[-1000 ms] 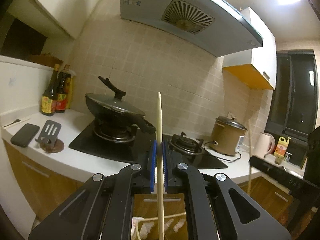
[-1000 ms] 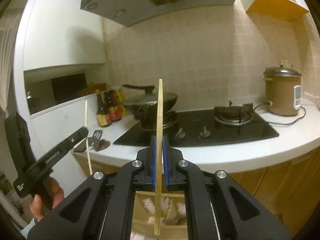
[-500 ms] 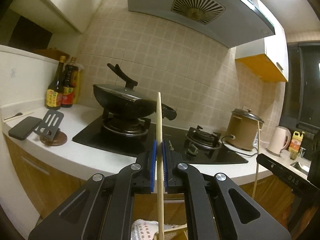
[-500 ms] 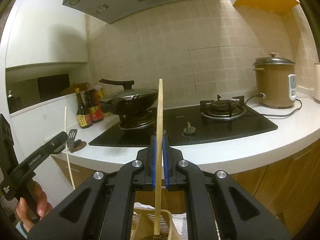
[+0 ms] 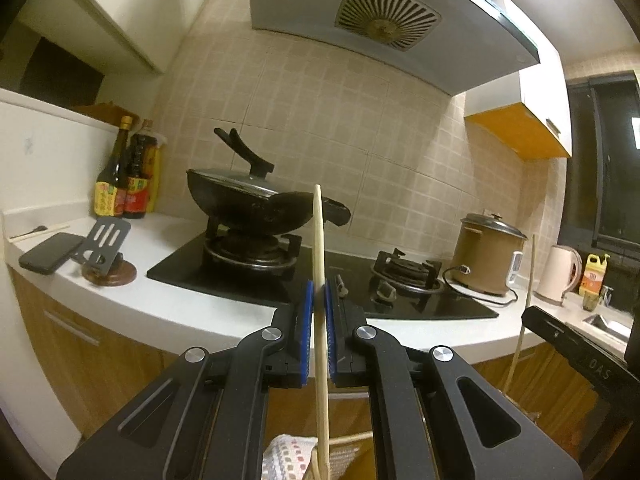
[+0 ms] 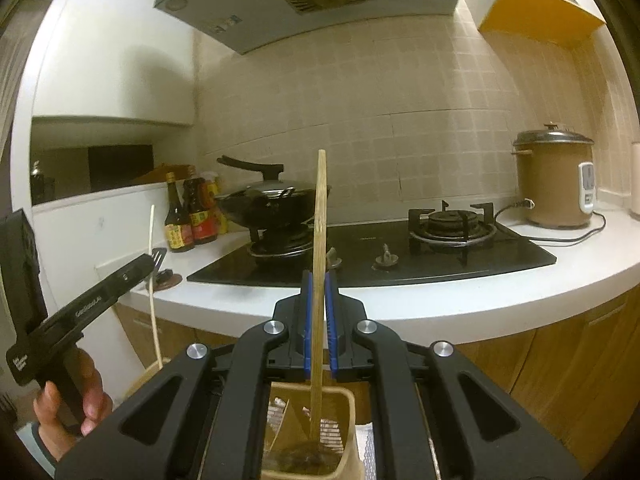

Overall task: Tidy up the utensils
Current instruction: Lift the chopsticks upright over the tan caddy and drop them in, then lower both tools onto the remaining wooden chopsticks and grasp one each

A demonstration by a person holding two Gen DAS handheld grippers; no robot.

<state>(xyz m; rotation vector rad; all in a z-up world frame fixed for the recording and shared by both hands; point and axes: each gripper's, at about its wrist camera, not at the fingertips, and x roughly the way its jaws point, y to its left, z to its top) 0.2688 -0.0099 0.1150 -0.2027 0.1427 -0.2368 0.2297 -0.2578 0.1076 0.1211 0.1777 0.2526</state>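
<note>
My left gripper [image 5: 319, 292] is shut on an upright pale wooden chopstick [image 5: 320, 240]; its lower end reaches a tan holder rim [image 5: 344, 438] beside a checked cloth [image 5: 286, 458]. My right gripper [image 6: 319, 284] is shut on a second upright chopstick [image 6: 320, 216], whose lower end stands inside a tan utensil holder [image 6: 348, 408] below the jaws. The left gripper [image 6: 150, 264] with its chopstick shows at the left of the right wrist view. The right gripper's finger [image 5: 580, 352] with its chopstick [image 5: 528, 280] shows at the right of the left wrist view.
A white counter [image 5: 168, 304] carries a black gas hob [image 6: 500, 256], a lidded wok [image 5: 248, 200], sauce bottles [image 5: 120, 176], a phone [image 5: 50, 252], a phone stand [image 5: 106, 252], a brown rice cooker [image 6: 552, 184] and a kettle [image 5: 558, 274]. Wooden cabinets sit below.
Both grippers have lowered and come closer to the counter. The right chopstick's lower end now stands deeper in the holder. Both stay shut on their chopsticks.
</note>
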